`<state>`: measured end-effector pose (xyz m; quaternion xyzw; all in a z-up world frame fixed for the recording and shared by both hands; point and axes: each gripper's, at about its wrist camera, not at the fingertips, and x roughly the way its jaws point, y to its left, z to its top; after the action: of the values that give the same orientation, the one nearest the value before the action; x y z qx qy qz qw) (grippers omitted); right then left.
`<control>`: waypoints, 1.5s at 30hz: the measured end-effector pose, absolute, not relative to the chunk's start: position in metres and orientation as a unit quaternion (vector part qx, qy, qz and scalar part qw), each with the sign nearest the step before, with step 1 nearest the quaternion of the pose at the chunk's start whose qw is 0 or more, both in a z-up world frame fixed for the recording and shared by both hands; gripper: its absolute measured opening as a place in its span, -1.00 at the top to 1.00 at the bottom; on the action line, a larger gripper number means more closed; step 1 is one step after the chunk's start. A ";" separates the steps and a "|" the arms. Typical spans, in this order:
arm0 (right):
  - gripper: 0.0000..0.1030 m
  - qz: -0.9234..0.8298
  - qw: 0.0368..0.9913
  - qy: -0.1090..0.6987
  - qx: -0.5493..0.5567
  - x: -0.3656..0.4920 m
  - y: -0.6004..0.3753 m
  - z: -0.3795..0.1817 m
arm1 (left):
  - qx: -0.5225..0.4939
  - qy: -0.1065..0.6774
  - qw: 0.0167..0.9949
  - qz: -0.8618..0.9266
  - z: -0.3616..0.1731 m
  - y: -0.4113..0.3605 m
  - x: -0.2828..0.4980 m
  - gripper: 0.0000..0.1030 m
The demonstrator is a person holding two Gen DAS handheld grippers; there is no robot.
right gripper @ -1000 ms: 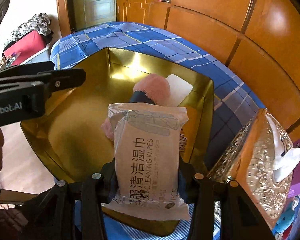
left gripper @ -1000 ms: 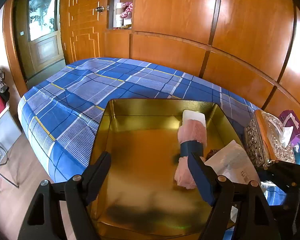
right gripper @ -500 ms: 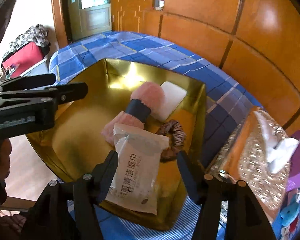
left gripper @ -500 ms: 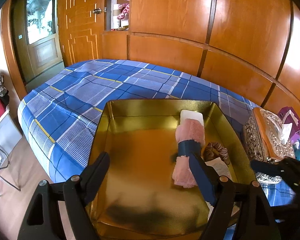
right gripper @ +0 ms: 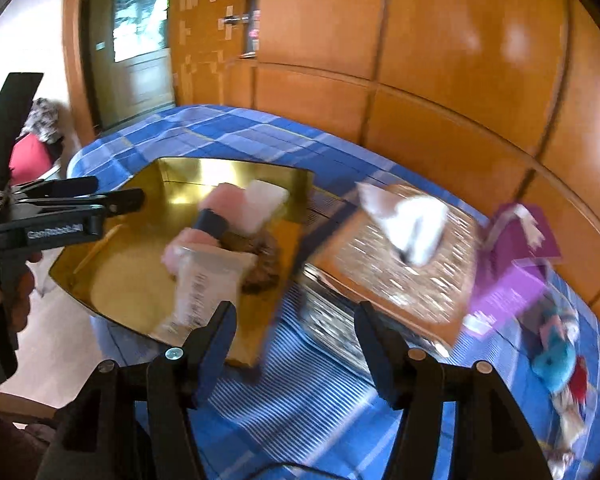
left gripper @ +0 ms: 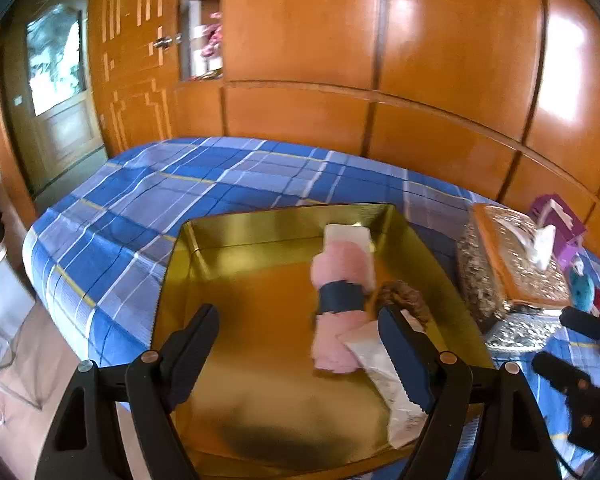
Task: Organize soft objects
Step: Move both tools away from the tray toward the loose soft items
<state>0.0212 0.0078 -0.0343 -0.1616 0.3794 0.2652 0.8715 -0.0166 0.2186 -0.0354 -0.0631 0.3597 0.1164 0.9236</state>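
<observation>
A blue plaid bedspread (left gripper: 148, 208) carries a shiny gold tray (left gripper: 260, 320) holding a pink fluffy roll with a dark band (left gripper: 340, 300), a brown scrunchie (left gripper: 404, 300) and a white wipes packet (right gripper: 204, 288). Left gripper (left gripper: 300, 348) and right gripper (right gripper: 296, 336) both stand spread and empty.

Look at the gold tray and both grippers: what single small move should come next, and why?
Probably swing the right gripper, open and empty, toward the blue plush toy lying on the bedspread. The wipes pack already lies in the gold tray beside the pink roll and brown scrunchie, so it looks like the nearest soft item left outside.
</observation>
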 end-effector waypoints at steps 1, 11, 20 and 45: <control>-0.20 0.257 0.874 0.382 -0.151 0.021 -0.002 -0.033 | -0.060 0.359 0.925 0.111 -0.034 0.215 -0.017 -0.60; -0.20 0.165 0.893 0.415 -0.060 0.029 -0.092 -0.039 | -0.028 0.351 0.934 0.058 -0.020 0.178 -0.025 -0.60; -0.20 0.078 0.873 0.481 -0.031 0.029 -0.156 -0.074 | 0.011 0.336 0.942 0.001 -0.001 0.138 -0.026 -0.60; -0.68 -0.067 0.876 0.478 0.017 0.001 -0.279 -0.124 | 0.077 0.362 0.902 -0.223 0.018 -0.038 0.022 -0.60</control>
<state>0.0015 -0.2787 -0.1240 0.0169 0.4780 -0.0665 0.8757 0.0220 -0.0383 0.0181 0.0773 0.3617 -0.2229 0.9019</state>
